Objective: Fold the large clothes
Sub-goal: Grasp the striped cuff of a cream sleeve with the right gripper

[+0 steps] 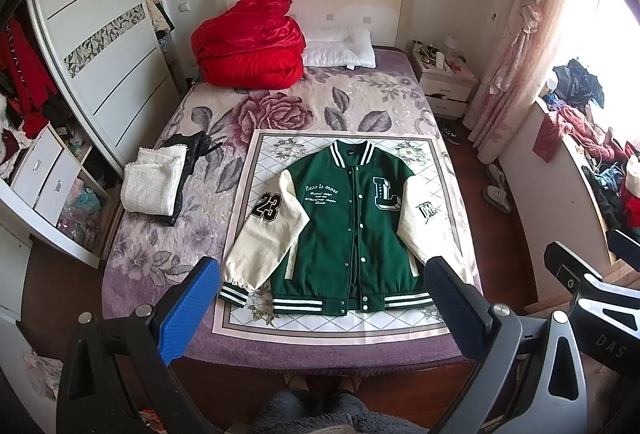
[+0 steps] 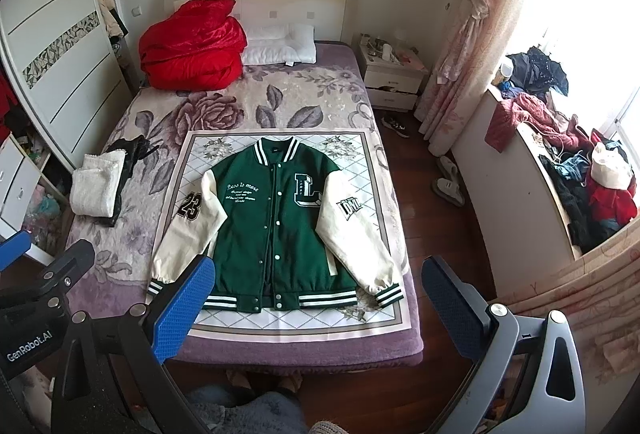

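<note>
A green varsity jacket (image 1: 344,226) (image 2: 276,222) with cream sleeves lies flat, face up and buttoned, on a quilted mat (image 1: 436,170) (image 2: 360,162) near the foot of the bed. Its collar points toward the headboard and both sleeves are spread outward. My left gripper (image 1: 320,298) hovers open above the jacket's hem, holding nothing. My right gripper (image 2: 316,298) is likewise open and empty, high above the hem and right cuff. The right gripper's body (image 1: 588,286) shows at the right edge of the left wrist view.
A folded white garment over a black one (image 1: 154,186) (image 2: 98,190) lies on the bed's left side. A red duvet (image 1: 248,46) and a white pillow (image 1: 340,48) sit by the headboard. Wardrobe at left, nightstand (image 1: 444,78) and clothes-covered ledge (image 2: 560,162) at right, slippers (image 2: 448,182) on the floor.
</note>
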### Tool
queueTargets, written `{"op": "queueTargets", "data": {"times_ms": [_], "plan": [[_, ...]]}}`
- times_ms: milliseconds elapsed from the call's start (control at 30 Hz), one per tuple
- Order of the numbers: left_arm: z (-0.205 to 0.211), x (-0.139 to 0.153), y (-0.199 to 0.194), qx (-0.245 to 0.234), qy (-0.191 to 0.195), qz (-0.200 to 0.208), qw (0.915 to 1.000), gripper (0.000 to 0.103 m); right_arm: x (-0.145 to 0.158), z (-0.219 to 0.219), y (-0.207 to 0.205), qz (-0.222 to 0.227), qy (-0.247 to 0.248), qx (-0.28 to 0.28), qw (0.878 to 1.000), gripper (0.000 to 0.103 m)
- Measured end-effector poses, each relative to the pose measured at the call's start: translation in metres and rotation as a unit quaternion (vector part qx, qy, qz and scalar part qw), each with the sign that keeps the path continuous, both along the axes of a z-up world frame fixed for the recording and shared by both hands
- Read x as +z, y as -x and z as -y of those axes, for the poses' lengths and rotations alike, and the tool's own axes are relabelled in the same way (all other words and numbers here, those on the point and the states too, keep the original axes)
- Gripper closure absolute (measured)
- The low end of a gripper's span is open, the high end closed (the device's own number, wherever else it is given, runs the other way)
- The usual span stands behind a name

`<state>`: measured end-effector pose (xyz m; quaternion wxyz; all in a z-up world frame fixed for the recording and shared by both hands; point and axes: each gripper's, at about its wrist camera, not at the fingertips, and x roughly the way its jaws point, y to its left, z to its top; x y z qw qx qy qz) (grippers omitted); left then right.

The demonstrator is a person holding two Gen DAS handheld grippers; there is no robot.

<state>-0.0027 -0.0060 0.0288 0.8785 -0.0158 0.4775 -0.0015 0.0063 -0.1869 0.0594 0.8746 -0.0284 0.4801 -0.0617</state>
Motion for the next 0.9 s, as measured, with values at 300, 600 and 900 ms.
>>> {"op": "queueTargets", "data": {"times_ms": [300, 600, 900], "plan": [[-0.009, -0.004, -0.005, 0.001, -0.001, 0.007, 1.0, 0.0, -0.001, -0.006, -0.001, -0.004, -0.005, -0.003, 1.0, 0.0], [-0.032, -0.093, -0.074, 0.013, -0.052, 0.04, 0.9977, 0.0, -0.105, 0.037, -0.046, -0.026, -0.096, -0.122, 0.988, 0.001], [-0.007, -0.256, -0.138, 0.024, -0.096, -0.069, 0.9927, 0.0, -0.324, 0.156, -0.071, -0.125, -0.193, -0.283, 0.931, 0.044]]}}
